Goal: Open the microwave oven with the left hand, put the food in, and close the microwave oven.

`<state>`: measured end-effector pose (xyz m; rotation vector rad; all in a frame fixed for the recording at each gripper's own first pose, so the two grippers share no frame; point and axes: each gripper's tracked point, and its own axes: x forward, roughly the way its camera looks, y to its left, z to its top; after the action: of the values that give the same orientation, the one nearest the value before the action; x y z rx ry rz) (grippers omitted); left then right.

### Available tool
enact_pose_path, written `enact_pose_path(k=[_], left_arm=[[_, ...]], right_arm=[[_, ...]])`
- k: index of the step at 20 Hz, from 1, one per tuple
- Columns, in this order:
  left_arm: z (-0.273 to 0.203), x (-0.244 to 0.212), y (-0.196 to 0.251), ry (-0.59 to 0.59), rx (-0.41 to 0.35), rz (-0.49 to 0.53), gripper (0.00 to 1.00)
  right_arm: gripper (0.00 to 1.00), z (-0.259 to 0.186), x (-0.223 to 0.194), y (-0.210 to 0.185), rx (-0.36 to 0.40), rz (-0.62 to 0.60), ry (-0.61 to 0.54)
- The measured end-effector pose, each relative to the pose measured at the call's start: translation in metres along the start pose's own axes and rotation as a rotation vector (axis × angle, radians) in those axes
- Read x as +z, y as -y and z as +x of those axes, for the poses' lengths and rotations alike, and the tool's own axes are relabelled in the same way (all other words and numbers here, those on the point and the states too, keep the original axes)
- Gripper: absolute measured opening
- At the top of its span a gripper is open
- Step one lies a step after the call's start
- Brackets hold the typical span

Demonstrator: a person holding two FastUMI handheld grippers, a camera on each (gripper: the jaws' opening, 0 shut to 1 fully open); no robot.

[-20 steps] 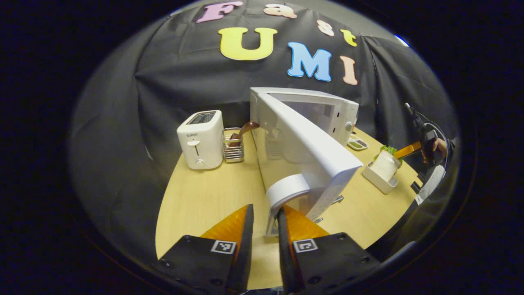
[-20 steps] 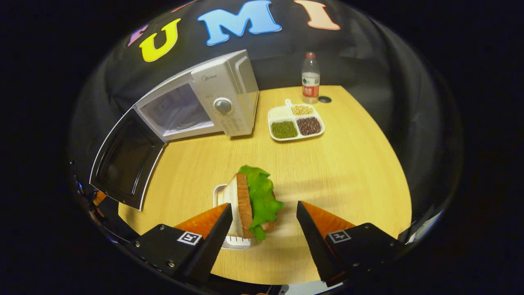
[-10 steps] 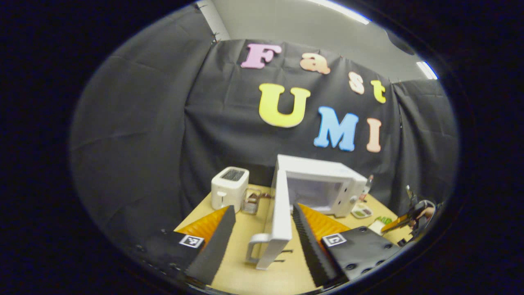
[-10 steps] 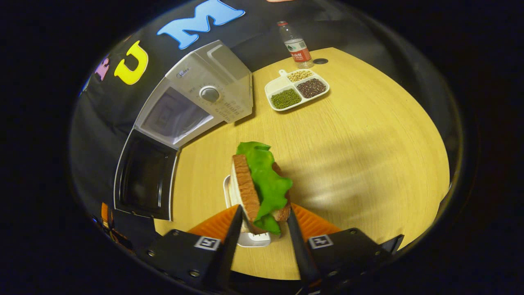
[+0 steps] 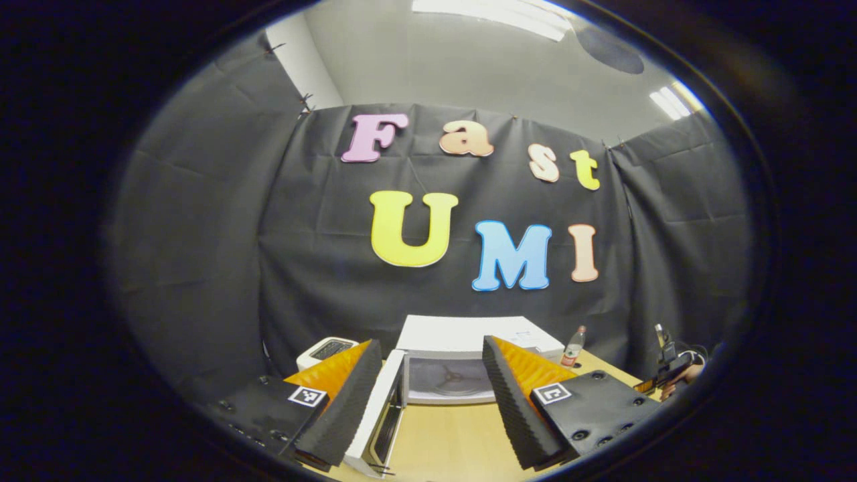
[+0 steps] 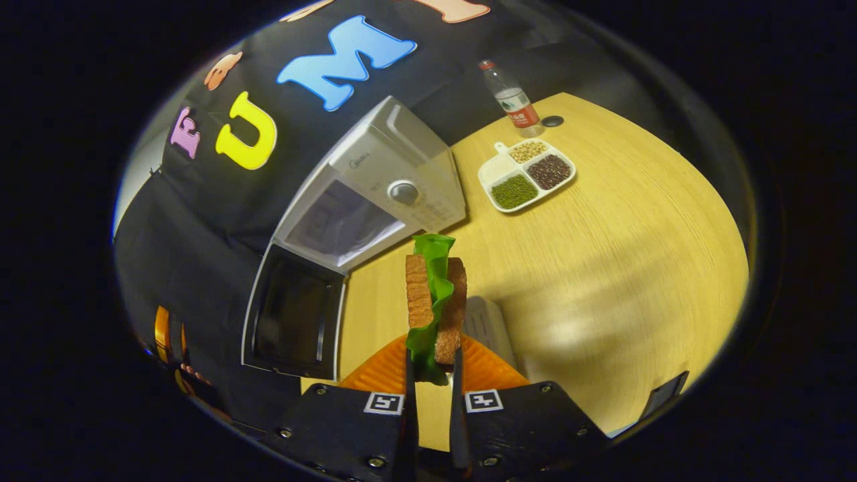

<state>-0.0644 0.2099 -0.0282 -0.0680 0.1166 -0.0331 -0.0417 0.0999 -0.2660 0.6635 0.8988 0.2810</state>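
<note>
The right gripper (image 6: 432, 395) is clenched on the sandwich (image 6: 434, 304), both fingers pressing its bread, and holds it above the table (image 6: 602, 268) just over the white tray (image 6: 487, 325). The microwave (image 6: 381, 194) stands at the table's back edge, door (image 6: 294, 321) swung wide. The left gripper (image 5: 428, 395) is released, its fingers spread and holding nothing.

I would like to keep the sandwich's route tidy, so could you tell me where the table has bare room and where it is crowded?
The table is bare across the wide stretch right of the sandwich, which the right gripper holds, below the bean tray. It is tighter between the swung-open door and the white holder, and by the microwave, tray and bottle.
</note>
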Motion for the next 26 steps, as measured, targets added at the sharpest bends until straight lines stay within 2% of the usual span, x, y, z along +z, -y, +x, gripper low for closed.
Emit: enact_pose_path(k=[3, 6, 10, 14, 20, 26], left_arm=[[0.01, 0.028, 0.013, 0.034, 0.0, -0.008, 0.96], [0.015, 0.049, 0.014, 0.066, 0.012, -0.024, 0.97], [0.006, 0.062, 0.01, 0.071, 0.015, -0.043, 0.97], [0.002, 0.066, -0.005, 0.082, 0.023, -0.034, 0.97], [0.0, 0.059, -0.034, 0.059, 0.059, -0.025, 0.97], [-0.01, 0.051, -0.068, 0.047, 0.113, -0.05, 0.96]], right_arm=[[0.19, 0.004, 0.007, -0.049, 0.139, 0.052, 0.032], [0.19, 0.023, 0.016, -0.095, 0.283, 0.167, 0.049], [0.19, 0.066, 0.022, -0.131, 0.345, 0.288, 0.062], [0.19, 0.119, 0.023, -0.151, 0.343, 0.389, 0.074], [0.19, 0.188, 0.03, -0.158, 0.279, 0.506, 0.139], [0.19, 0.244, 0.062, -0.159, 0.224, 0.61, 0.255]])
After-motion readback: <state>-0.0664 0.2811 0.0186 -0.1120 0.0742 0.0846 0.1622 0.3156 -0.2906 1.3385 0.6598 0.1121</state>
